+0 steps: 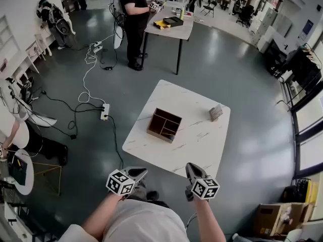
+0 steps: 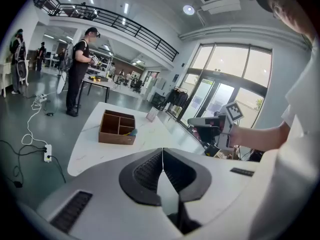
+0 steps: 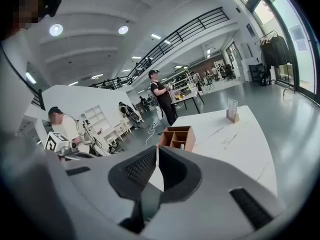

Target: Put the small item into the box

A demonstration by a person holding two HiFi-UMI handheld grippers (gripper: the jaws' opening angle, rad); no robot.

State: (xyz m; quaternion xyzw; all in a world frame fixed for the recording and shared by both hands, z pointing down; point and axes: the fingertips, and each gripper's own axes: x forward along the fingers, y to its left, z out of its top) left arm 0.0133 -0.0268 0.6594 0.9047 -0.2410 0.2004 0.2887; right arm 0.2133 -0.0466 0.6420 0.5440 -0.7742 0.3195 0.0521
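Observation:
A brown wooden box [image 1: 164, 125] with several compartments stands on the white marble table [image 1: 197, 140], toward its left side. A small blue and yellow item [image 1: 171, 136] lies in the compartment nearest me, also seen as the item [image 2: 132, 132] inside the box [image 2: 118, 127]. My left gripper [image 1: 141, 171] and right gripper [image 1: 191, 168] hover side by side off the table's near edge, well short of the box. Both are shut with nothing between their jaws. The left gripper [image 2: 162, 151] points toward the box. Beyond the right gripper [image 3: 157, 149] the box [image 3: 177, 137] stands.
A small card stand [image 1: 216, 112] sits near the table's far right edge. Cables and a power strip [image 1: 104, 111] lie on the floor to the left. A person [image 1: 134, 19] stands at a second table [image 1: 169, 26] farther back. A cardboard box [image 1: 275, 218] sits at lower right.

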